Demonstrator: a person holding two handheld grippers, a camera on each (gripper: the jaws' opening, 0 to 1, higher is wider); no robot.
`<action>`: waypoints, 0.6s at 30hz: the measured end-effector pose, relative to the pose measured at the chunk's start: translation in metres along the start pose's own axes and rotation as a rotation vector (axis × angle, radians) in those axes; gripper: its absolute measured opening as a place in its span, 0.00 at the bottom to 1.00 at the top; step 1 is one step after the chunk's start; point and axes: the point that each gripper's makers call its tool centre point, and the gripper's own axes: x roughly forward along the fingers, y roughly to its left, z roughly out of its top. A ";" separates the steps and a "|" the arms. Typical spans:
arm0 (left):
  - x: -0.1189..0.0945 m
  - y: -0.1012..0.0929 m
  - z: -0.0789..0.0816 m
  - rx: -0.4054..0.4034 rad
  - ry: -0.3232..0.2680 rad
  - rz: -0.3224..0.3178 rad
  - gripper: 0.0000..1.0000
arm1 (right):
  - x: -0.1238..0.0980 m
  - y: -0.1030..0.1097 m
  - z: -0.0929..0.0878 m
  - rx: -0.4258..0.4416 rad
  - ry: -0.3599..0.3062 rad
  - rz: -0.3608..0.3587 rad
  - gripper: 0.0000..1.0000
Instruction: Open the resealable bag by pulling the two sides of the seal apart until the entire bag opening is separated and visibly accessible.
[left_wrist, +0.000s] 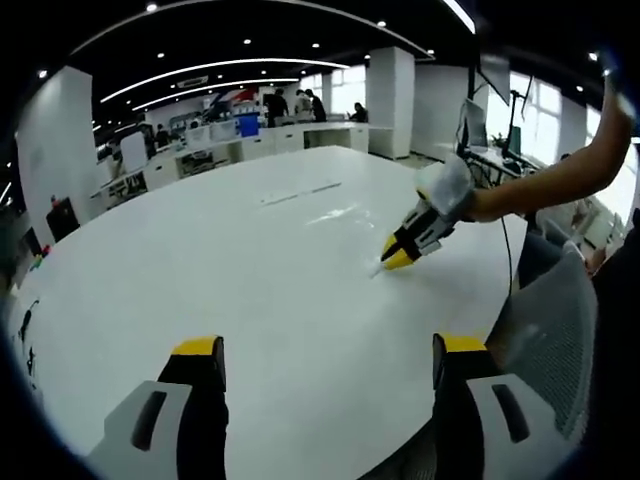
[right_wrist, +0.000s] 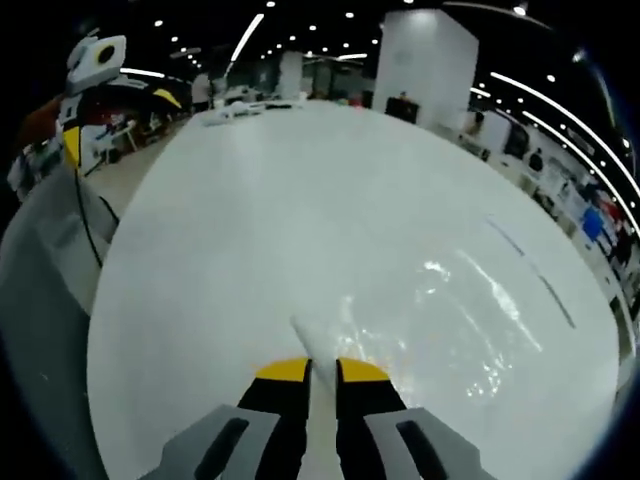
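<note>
A clear resealable bag (right_wrist: 440, 330) lies flat on the white tabletop (right_wrist: 300, 200), and the right tool (right_wrist: 311, 372) has one corner of it between its yellow-tipped jaws. In the right gripper view those jaws stand nearly together, with a thin pale strip of the bag's edge running up between them and poking out just past the tips. The rest of the bag spreads away from the tool across the tabletop as a glossy, wrinkled sheet. Whether anything is inside the bag, or whether its seal is parted, cannot be told from the glare.

In the left gripper view the right tool (left_wrist: 398, 257) comes in from the right on a bare forearm (left_wrist: 560, 175), its tips down at the tabletop (left_wrist: 200, 260) on the near edge of the bag (left_wrist: 335, 214), which shows as a faint shiny patch stretching away from the tool.

The left tool (left_wrist: 325, 362) is held back from the bag, well apart from it, with its two jaws spread wide and nothing between them. A grey mesh chair back (left_wrist: 550, 340) stands beside the tabletop, close to the left tool.
</note>
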 end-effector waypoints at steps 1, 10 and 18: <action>0.000 -0.001 0.001 0.002 -0.002 -0.002 0.84 | 0.000 0.001 0.001 0.000 -0.002 0.004 0.05; 0.002 -0.002 0.002 0.009 0.001 -0.009 0.83 | 0.003 0.005 -0.001 -0.050 0.008 0.030 0.02; 0.001 -0.009 0.003 0.017 0.001 -0.024 0.83 | -0.004 0.017 0.004 -0.076 0.002 0.058 0.01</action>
